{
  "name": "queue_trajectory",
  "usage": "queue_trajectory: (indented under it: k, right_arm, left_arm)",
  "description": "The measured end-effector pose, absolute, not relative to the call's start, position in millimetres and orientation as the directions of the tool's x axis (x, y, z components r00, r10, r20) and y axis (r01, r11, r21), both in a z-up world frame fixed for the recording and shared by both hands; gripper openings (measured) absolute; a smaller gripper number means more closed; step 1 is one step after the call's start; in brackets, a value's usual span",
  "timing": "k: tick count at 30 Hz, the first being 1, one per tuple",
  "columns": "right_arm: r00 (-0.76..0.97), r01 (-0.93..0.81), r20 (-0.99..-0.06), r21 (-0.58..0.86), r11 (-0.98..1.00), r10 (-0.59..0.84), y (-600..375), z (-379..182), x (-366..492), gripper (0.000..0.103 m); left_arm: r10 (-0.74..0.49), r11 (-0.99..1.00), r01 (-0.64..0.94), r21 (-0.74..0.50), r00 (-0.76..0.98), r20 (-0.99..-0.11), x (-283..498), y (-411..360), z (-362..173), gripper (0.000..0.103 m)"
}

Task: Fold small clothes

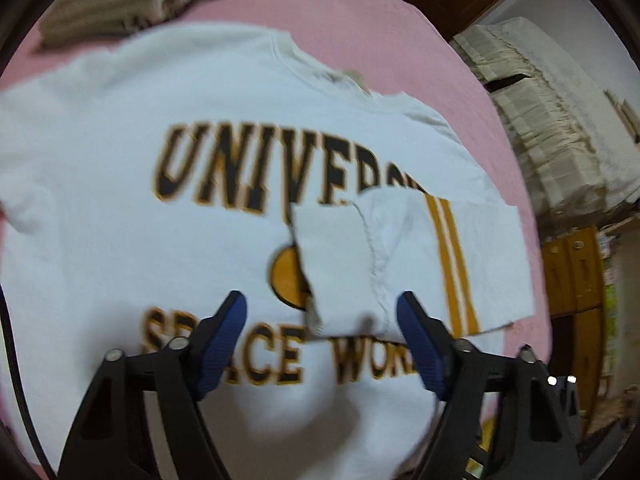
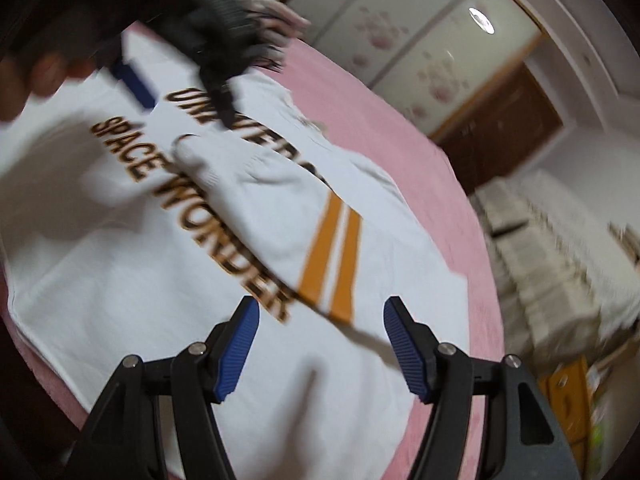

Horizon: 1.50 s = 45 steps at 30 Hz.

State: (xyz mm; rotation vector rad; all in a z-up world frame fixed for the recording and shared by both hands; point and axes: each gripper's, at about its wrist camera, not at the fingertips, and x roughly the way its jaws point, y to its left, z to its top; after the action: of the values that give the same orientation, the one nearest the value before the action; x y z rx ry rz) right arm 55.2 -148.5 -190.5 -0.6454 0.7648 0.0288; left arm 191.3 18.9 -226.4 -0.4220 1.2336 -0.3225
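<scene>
White sweatshirt (image 1: 168, 248) lay flat, print up, on the pink bed (image 1: 328, 12). One striped sleeve (image 1: 408, 264) was already folded in across the chest; other side & final folds left, I'd say. Left tongs (image 1: 320, 340) apart w/ the cuff between, angled down. Right tongs (image 2: 320, 344) apart, nothing held, near the hem.

The left gripper (image 1: 322, 310), a black two-finger tool with blue ribbed pads, points steeply downward with its jaws standing apart; white fabric lies between the tips, though the pads do not appear to press on it. The right gripper (image 2: 321, 316), of the same build, tilts downward too, jaws parted and gripping nothing. In the right wrist view, a blurred hand (image 2: 44, 76) shows at the upper left (its grip cannot be made out).
</scene>
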Motion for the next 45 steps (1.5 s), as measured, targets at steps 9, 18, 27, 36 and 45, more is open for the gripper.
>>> queue_trajectory:
  k: [9,18,27,36,45]
  right_arm:
    - [0.703,-0.181,-0.678,-0.464,0.867,-0.216,-174.5,-185.7,57.0,0.065]
    - [0.697,-0.155,-0.686,-0.431,0.889,-0.21,-181.0,-184.1,53.9,0.065]
    - [0.683,-0.131,-0.702,-0.389,0.912,-0.202,-195.9,-182.4,51.5,0.065]
    - [0.659,-0.032,-0.727,-0.283,0.958,-0.193,-228.6,-176.0,61.0,0.065]
    - [0.594,0.169,-0.785,-0.091,0.981,-0.175,-299.4,-188.2,89.5,0.065]
  left_arm:
    - [-0.628,0.742,-0.083,-0.665,0.26,-0.733,192.2,12.7,-258.5,0.056]
    - [-0.657,0.669,-0.216,-0.711,0.276,-0.701,194.4,27.2,-272.9,0.052]
    - [-0.604,0.74,-0.189,-0.645,0.232,-0.762,188.6,20.1,-264.1,0.052]
    - [-0.558,0.794,-0.105,-0.599,0.263,-0.787,203.6,-2.5,-240.3,0.007]
    - [-0.464,0.843,0.03,-0.537,0.547,-0.697,241.1,1.8,-134.3,0.006]
